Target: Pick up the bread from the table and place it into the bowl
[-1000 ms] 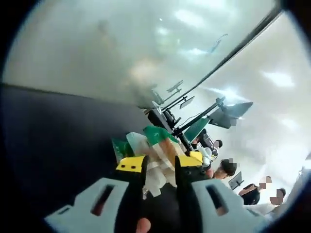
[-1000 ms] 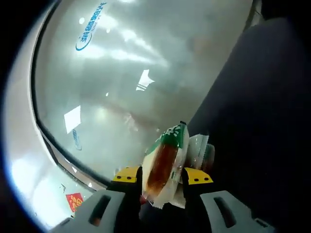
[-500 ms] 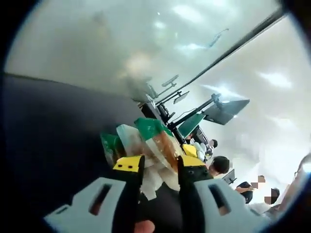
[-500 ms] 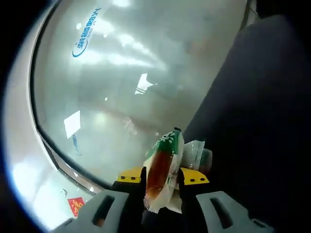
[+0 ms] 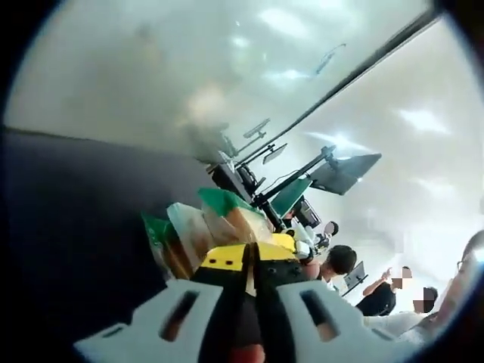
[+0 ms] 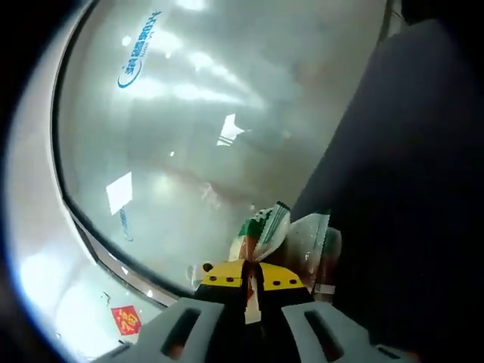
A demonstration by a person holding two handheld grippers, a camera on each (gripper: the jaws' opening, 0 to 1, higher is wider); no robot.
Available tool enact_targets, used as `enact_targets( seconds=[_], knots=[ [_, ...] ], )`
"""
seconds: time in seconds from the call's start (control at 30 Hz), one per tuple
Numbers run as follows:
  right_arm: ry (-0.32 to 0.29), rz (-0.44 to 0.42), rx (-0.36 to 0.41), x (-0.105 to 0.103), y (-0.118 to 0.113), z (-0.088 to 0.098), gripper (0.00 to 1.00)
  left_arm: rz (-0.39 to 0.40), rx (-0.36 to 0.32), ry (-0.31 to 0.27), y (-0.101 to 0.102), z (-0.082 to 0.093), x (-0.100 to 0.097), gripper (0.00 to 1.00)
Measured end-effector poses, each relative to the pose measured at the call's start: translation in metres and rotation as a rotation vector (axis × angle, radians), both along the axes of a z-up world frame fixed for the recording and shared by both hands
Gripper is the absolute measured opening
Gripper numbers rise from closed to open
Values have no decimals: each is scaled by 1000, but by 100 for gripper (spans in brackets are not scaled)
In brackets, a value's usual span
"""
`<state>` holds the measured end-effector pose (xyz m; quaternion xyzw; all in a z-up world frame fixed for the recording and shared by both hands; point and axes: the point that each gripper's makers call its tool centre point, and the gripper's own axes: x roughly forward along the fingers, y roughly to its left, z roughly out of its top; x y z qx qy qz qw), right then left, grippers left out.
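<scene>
Frosted glass wall [image 6: 189,136], blue logo [image 6: 138,51]; dark surface [image 5: 76,204]; monitor [image 5: 344,172].

Left gripper view: dark worktop [image 5: 76,227] takes the left side, matte, no detail resolved. Beyond it stands a frosted glass wall [image 5: 174,68], hazy, with soft light patches. A dark frame bar [image 5: 363,68] runs diagonally along the edge of the glass. Past it is a pale ceiling with a ceiling light [image 5: 423,119]. Centre-right: a monitor [image 5: 344,172] on a black arm, with a green panel [image 5: 291,198] just below it. Lower right: seated people, one dark-haired [image 5: 340,259], another [image 5: 376,293] with an arm raised.

Right gripper view: a blue logo [image 6: 140,49] sits upper left on the frosted glass, lettering not legible. A red sign [image 6: 125,320] shows lower left. The dark worktop lies along the right side.
</scene>
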<state>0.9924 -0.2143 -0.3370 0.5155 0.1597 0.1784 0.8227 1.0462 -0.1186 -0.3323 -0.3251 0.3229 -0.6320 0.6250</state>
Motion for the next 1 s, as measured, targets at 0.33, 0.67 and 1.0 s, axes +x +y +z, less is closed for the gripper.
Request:
enact_targets(
  seconds=[0.33, 0.67, 1.0],
  knots=[
    [-51, 41, -8, -8, 13, 11, 0, 10, -5, -33, 9, 8, -6, 0],
    [-119, 95, -3, -16, 36, 54, 0, 15, -6, -88, 33, 50, -15, 0],
    [-219, 178, -40, -58, 81, 136, 0, 45, 23, -210, 80, 129, -67, 0]
  ],
)
